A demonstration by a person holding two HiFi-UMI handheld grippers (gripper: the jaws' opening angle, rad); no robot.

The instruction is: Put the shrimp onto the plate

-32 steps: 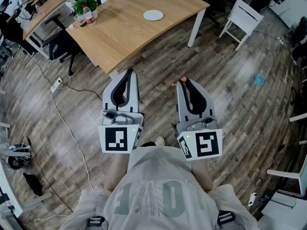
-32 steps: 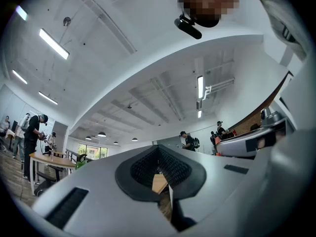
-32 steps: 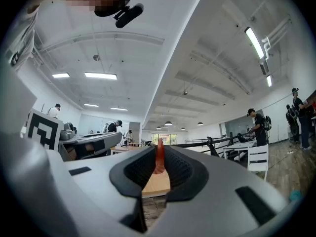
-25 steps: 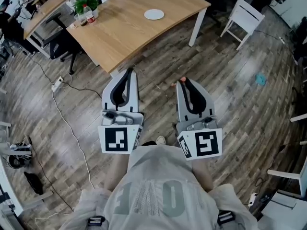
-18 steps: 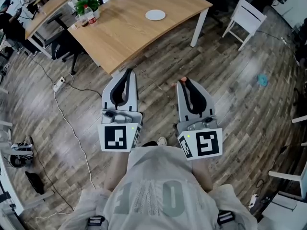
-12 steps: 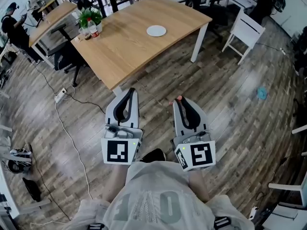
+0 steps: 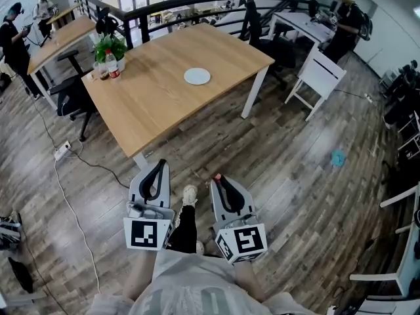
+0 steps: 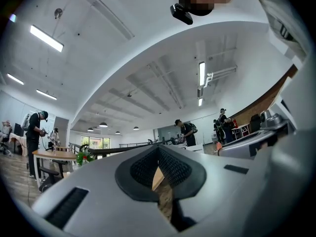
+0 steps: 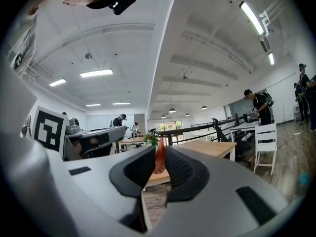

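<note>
A small orange-red shrimp (image 9: 160, 161) stands upright between the pads of my right gripper (image 9: 159, 166), which is shut on it. In the head view its orange tip (image 7: 216, 176) pokes out at the front of the right gripper (image 7: 217, 180), held over the wood floor. My left gripper (image 7: 160, 165) is beside it on the left, shut and holding nothing; in the left gripper view its jaws (image 8: 159, 169) leave only a thin slit. The white plate (image 7: 197, 76) lies on the wooden table (image 7: 151, 104), well ahead of both grippers.
A potted plant and bottles (image 7: 109, 56) stand at the table's far left corner. A white chair (image 7: 315, 77) is to the table's right, an office chair (image 7: 65, 97) to its left. A cable (image 7: 65, 195) runs across the floor at left. People stand at desks behind.
The view has tipped up and the table now fills more of the picture. Both grippers sit lower in frame and closer together. The right one still holds the shrimp.
</note>
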